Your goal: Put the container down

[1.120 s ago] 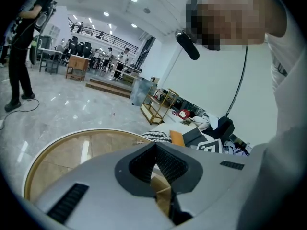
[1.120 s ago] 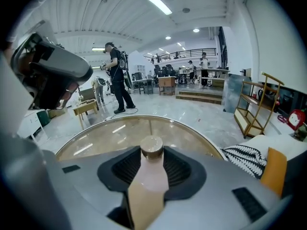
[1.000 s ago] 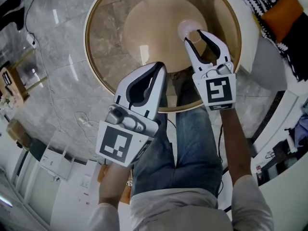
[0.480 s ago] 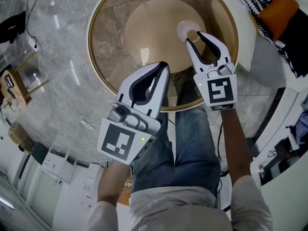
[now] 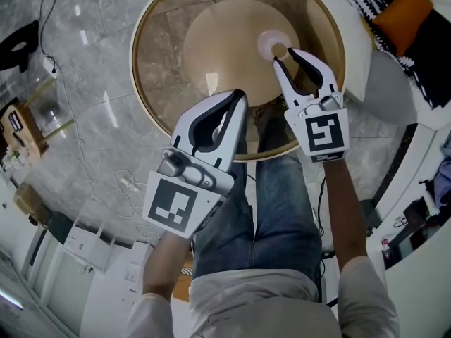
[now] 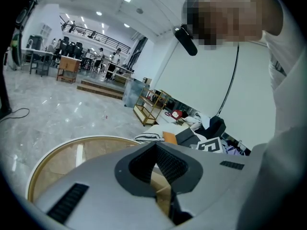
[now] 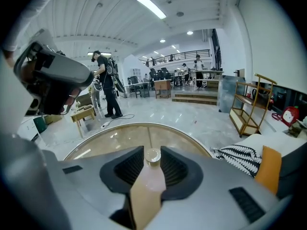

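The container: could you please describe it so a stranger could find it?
Find the round, gold-rimmed glass table. The container stands over the right of its tan base: small, pale, round, and the only thing with a gold cap.

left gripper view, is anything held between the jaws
No, the left gripper has its jaws closed together at the tips with nothing between them.

Bright, even light falls from ceiling strip lamps (image 7: 152, 6) at twelve o'clock in both gripper views, leaving hardly any shadow. In the head view, pale glare streaks cross the glass tabletop (image 5: 158, 62) and the polished floor (image 5: 106, 104) toward ten o'clock. Both gripper views bow strongly toward dark, rounded edges.
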`<action>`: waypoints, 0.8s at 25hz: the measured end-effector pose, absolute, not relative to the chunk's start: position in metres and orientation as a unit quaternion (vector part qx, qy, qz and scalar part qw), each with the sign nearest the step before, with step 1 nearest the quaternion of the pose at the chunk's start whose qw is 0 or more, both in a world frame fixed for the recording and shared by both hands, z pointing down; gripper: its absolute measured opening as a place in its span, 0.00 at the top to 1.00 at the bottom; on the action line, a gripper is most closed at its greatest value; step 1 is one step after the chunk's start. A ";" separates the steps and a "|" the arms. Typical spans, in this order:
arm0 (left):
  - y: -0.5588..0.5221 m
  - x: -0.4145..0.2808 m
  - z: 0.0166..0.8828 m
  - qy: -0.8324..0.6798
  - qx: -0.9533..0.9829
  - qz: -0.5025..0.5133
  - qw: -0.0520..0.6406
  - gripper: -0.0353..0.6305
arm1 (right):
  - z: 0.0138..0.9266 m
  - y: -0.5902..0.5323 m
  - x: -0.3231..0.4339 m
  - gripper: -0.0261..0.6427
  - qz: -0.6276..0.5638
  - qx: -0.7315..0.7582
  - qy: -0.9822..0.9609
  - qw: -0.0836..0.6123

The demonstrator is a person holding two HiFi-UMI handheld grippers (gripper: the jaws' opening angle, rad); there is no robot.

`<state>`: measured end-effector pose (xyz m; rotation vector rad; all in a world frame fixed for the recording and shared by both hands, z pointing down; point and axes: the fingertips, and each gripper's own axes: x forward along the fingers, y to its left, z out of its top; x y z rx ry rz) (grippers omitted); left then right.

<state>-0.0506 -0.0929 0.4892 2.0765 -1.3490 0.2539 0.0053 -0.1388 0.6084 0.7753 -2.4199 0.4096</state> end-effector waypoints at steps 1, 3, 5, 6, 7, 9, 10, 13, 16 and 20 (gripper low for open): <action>-0.093 -0.052 0.488 -0.515 0.789 0.095 0.321 0.92 | 0.607 -0.139 0.005 0.79 0.155 0.289 -0.903 0.278; -0.094 -0.054 0.485 -0.518 0.787 0.092 0.321 0.92 | 0.604 -0.139 0.006 0.80 0.156 0.290 -0.903 0.275; -0.096 -0.055 0.484 -0.520 0.787 0.089 0.320 0.92 | 0.603 -0.140 0.006 0.81 0.157 0.292 -0.903 0.273; -0.096 -0.055 0.483 -0.520 0.787 0.089 0.319 0.92 | 0.601 -0.140 0.006 0.81 0.158 0.293 -0.903 0.272; -0.096 -0.055 0.483 -0.520 0.787 0.089 0.319 0.92 | 0.600 -0.140 0.006 0.81 0.159 0.293 -0.903 0.271; -0.096 -0.055 0.482 -0.518 0.789 0.090 0.319 0.92 | 0.598 -0.138 0.004 0.82 0.163 0.290 -0.904 0.270; -0.096 -0.054 0.482 -0.517 0.790 0.091 0.317 0.92 | 0.597 -0.137 0.004 0.82 0.167 0.286 -0.904 0.270; -0.094 -0.051 0.478 -0.513 0.797 0.109 0.300 0.92 | 0.592 -0.135 0.004 0.85 0.175 0.282 -0.904 0.271; -0.092 -0.049 0.476 -0.507 0.800 0.115 0.299 0.92 | 0.586 -0.136 0.004 0.86 0.176 0.285 -0.903 0.269; -0.092 -0.051 0.472 -0.508 0.798 0.106 0.305 0.92 | 0.580 -0.137 0.004 0.87 0.180 0.290 -0.901 0.267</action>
